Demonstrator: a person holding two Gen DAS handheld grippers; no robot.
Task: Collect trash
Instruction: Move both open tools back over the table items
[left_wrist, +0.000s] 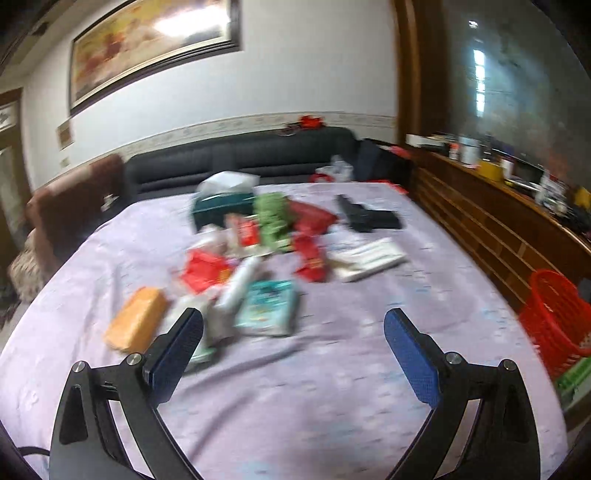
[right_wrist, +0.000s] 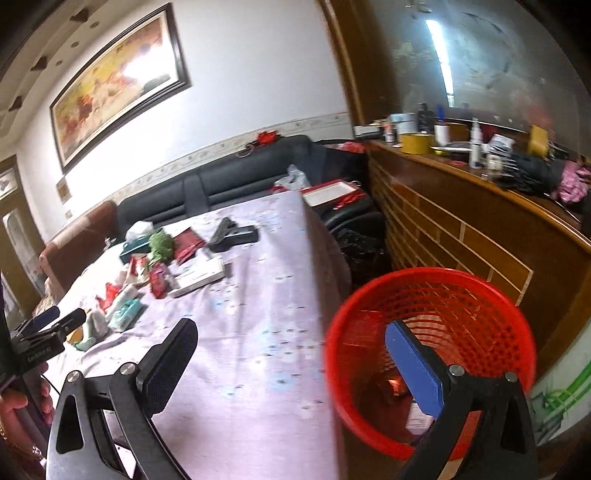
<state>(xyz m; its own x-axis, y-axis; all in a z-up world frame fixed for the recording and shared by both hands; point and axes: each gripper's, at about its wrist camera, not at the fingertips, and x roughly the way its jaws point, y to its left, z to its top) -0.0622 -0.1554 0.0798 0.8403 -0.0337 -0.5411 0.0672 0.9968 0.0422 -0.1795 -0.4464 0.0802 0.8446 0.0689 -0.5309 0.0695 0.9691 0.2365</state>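
A pile of trash lies on a table with a lilac cloth (left_wrist: 332, 369): red wrappers (left_wrist: 310, 254), a green packet (left_wrist: 271, 218), a teal packet (left_wrist: 267, 308), an orange packet (left_wrist: 135, 323) and a white tube (left_wrist: 242, 284). My left gripper (left_wrist: 293, 325) is open and empty, just short of the teal packet. My right gripper (right_wrist: 291, 339) is open and empty, over the table's right edge beside a red mesh basket (right_wrist: 432, 354) that holds some scraps. The basket also shows in the left wrist view (left_wrist: 554, 325). The left gripper shows in the right wrist view (right_wrist: 55, 319).
A teal tissue box (left_wrist: 221, 208), a black object (left_wrist: 365, 216) and a white flat pack (left_wrist: 365, 258) lie on the table. A dark sofa (left_wrist: 240, 155) stands behind it. A wooden counter (right_wrist: 461, 221) with clutter runs along the right.
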